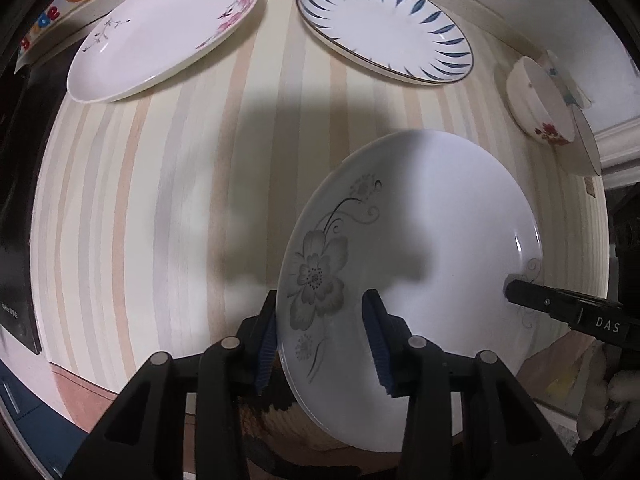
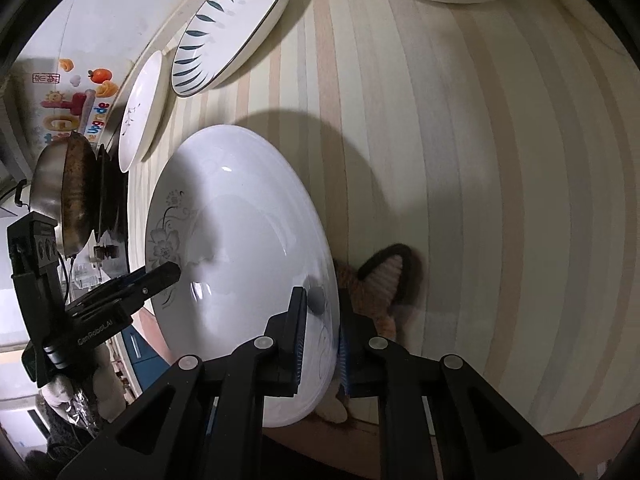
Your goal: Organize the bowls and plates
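Note:
A white plate with a grey flower print [image 1: 420, 240] is held above the striped table [image 1: 180, 200] by both grippers. My left gripper [image 1: 326, 340] straddles the plate's near rim with its jaws apart, a gap showing on the inner side. My right gripper [image 2: 322, 336] is shut on the opposite rim of the same plate [image 2: 240, 240]; it shows in the left wrist view [image 1: 560, 304] too. A pink-blossom plate [image 1: 160, 32] and a blue-leaf plate [image 1: 384, 24] lie at the far side. A red-flower bowl [image 1: 540, 104] sits at the right.
A steel wok [image 2: 68, 196] stands on a dark stove at the table's left end. A brown patterned cloth [image 2: 384, 280] lies under the held plate near the front edge. Another dish [image 1: 588, 140] leans beside the bowl.

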`<action>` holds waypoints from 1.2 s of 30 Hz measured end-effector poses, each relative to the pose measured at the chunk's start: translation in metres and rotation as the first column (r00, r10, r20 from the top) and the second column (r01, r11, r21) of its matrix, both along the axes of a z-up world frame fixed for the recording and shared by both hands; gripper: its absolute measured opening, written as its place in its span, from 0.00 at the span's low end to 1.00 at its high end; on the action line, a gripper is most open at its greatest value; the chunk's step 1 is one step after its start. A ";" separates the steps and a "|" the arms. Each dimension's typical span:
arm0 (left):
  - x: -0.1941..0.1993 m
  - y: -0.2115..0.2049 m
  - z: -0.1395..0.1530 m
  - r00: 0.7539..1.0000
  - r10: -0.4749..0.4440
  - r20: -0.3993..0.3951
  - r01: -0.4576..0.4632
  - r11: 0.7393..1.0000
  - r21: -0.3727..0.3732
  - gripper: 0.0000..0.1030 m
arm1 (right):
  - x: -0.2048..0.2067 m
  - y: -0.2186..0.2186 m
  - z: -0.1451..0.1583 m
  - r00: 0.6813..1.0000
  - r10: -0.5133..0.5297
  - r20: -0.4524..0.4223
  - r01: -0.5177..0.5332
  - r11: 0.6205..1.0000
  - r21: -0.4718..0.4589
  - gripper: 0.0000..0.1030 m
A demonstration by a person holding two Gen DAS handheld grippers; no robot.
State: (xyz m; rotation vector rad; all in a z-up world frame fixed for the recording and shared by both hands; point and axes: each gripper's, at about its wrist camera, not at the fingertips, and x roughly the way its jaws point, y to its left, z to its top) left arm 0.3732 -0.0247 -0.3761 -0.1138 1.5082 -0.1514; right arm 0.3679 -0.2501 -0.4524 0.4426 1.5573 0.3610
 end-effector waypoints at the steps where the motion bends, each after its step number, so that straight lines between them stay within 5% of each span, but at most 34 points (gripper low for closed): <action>1: -0.006 0.000 0.002 1.000 -0.008 -0.002 0.008 1.000 -0.005 0.37 | -0.001 -0.001 0.001 1.000 -0.013 0.002 0.013 1.000 -0.001 0.16; 15: -0.010 0.007 -0.005 0.996 -0.091 0.007 0.091 0.996 0.025 0.37 | -0.015 0.004 -0.005 0.996 -0.089 0.023 0.090 0.994 -0.054 0.17; 18: -0.014 0.035 0.023 0.998 -0.030 0.057 0.029 0.999 0.030 0.37 | -0.016 -0.005 0.004 0.992 -0.123 0.000 0.123 0.991 -0.045 0.17; 21: -0.007 0.074 0.055 0.989 0.064 0.130 -0.072 0.996 0.054 0.38 | -0.015 -0.014 0.042 0.987 -0.146 0.070 0.152 0.984 -0.092 0.18; 23: 0.007 0.106 0.070 0.972 0.158 0.175 -0.169 0.984 0.049 0.46 | -0.008 -0.008 0.073 0.979 -0.149 0.136 0.163 0.981 -0.100 0.31; 25: 0.029 0.126 0.073 0.954 0.226 0.198 -0.238 0.971 0.037 0.46 | 0.009 0.016 0.097 0.972 -0.132 0.192 0.147 0.987 -0.062 0.42; 28: 0.065 0.167 0.061 0.926 0.323 0.196 -0.330 0.944 0.004 0.46 | 0.054 0.072 0.108 0.972 -0.065 0.226 0.063 0.998 0.017 0.45; 36: 0.121 0.209 0.026 0.909 0.384 0.160 -0.392 0.920 0.024 0.46 | 0.216 0.221 0.072 0.938 0.147 0.313 -0.141 0.989 -0.044 0.45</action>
